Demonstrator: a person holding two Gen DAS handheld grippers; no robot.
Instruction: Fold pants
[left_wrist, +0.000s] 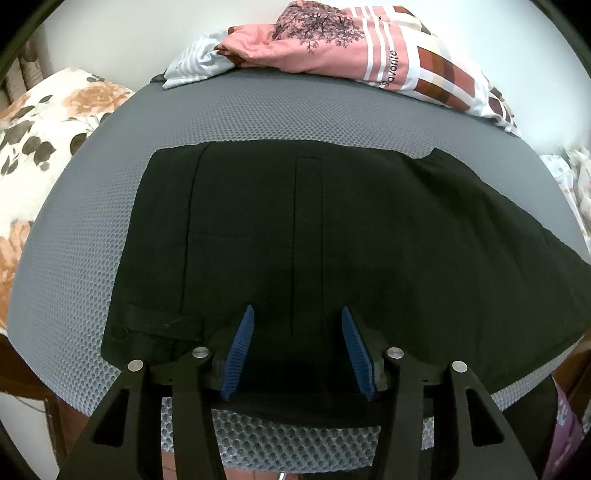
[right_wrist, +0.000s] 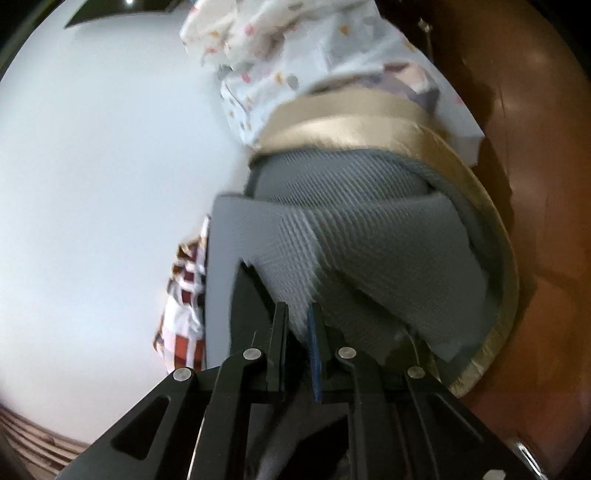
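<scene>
Black pants (left_wrist: 332, 221) lie flat on a grey mesh mat (left_wrist: 258, 110); the waist, with a belt loop and button, is at the left and the legs run off to the right. My left gripper (left_wrist: 297, 317) is open, its blue pads (left_wrist: 242, 343) standing apart over the near edge of the pants without pinching the fabric. In the blurred right wrist view, my right gripper (right_wrist: 297, 308) shows only a narrow gap, with nothing visible in it. A dark strip that may be the pants (right_wrist: 247, 295) lies just left of it on the folded-up mat (right_wrist: 388, 251).
A pink printed garment (left_wrist: 325, 48) and a white checked cloth (left_wrist: 450, 81) are heaped at the mat's far edge. A floral cloth (left_wrist: 44, 129) lies to the left. In the right wrist view, a gold-edged cushion (right_wrist: 332, 118), a white dotted cloth (right_wrist: 295, 44) and a brown wooden surface (right_wrist: 535, 147) border the mat.
</scene>
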